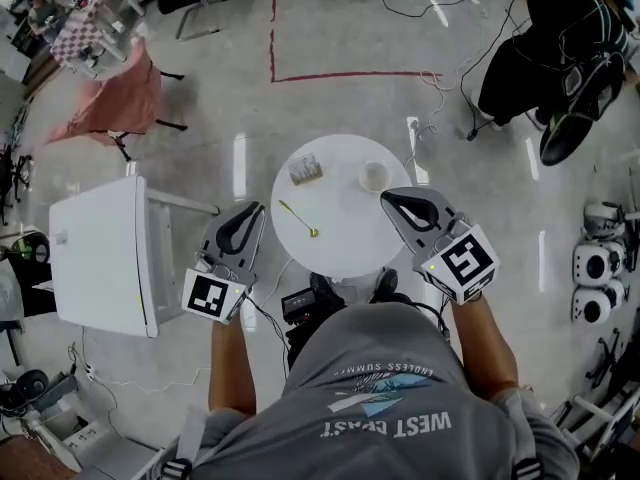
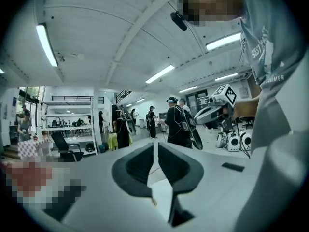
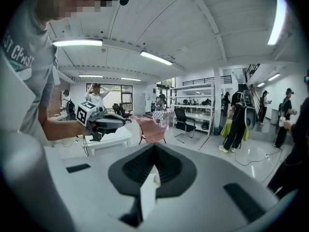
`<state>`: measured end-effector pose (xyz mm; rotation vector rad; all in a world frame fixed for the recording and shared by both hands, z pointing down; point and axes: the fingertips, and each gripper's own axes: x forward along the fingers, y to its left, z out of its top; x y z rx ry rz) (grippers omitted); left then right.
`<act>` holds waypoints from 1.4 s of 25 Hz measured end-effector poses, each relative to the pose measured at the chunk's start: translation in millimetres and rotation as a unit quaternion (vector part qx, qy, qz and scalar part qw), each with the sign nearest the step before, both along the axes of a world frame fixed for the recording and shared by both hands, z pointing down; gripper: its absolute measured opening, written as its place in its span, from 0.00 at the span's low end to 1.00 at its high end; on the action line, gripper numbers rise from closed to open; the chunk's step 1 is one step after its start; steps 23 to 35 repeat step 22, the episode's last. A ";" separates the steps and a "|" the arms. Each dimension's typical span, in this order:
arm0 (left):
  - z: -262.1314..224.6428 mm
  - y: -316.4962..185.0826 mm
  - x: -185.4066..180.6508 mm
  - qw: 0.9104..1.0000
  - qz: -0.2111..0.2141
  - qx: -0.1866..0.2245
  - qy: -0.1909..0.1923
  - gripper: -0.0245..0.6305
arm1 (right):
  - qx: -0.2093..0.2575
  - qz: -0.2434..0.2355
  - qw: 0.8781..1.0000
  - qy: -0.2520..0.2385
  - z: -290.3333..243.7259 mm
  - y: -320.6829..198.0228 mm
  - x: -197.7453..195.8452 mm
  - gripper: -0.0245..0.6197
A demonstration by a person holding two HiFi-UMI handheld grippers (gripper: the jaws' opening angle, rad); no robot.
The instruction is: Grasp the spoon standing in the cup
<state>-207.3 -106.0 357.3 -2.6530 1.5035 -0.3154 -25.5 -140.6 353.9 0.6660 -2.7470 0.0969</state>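
Observation:
A small round white table (image 1: 345, 243) stands in front of me in the head view. On it a white cup (image 1: 374, 176) sits at the far right with no spoon in it. A thin gold spoon (image 1: 298, 218) lies flat on the tabletop, left of centre. My left gripper (image 1: 258, 208) hovers over the table's left edge; its jaws are together with nothing between them (image 2: 155, 144). My right gripper (image 1: 385, 196) hangs over the table's right side near the cup, also shut and empty (image 3: 154, 145). Both gripper views look out level across the room, not at the table.
A small box-like holder (image 1: 306, 169) stands on the table left of the cup. A white square table (image 1: 105, 253) is at the left, a pink draped chair (image 1: 110, 103) beyond it. Cables and black bags (image 1: 560, 58) lie at the far right. Several people stand in the room (image 2: 176, 122).

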 end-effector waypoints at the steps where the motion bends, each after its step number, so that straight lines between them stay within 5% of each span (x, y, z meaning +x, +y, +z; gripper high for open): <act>1: -1.6 5.0 -0.1 1.000 0.003 0.002 -0.004 0.09 | 0.002 0.001 1.000 -0.001 -1.5 4.0 0.4 0.04; 7: -17.1 14.2 4.9 0.999 0.006 0.018 0.030 0.08 | 0.018 0.007 1.000 -0.005 -5.1 15.2 -2.0 0.04; 12: -10.5 21.3 -0.4 1.000 0.020 0.023 0.000 0.08 | 0.026 0.012 1.000 -0.010 -6.6 21.8 -3.7 0.04; 35: -8.3 31.2 -8.8 0.999 0.029 0.022 0.000 0.08 | 0.023 0.026 0.999 -0.001 -1.2 35.8 -3.3 0.04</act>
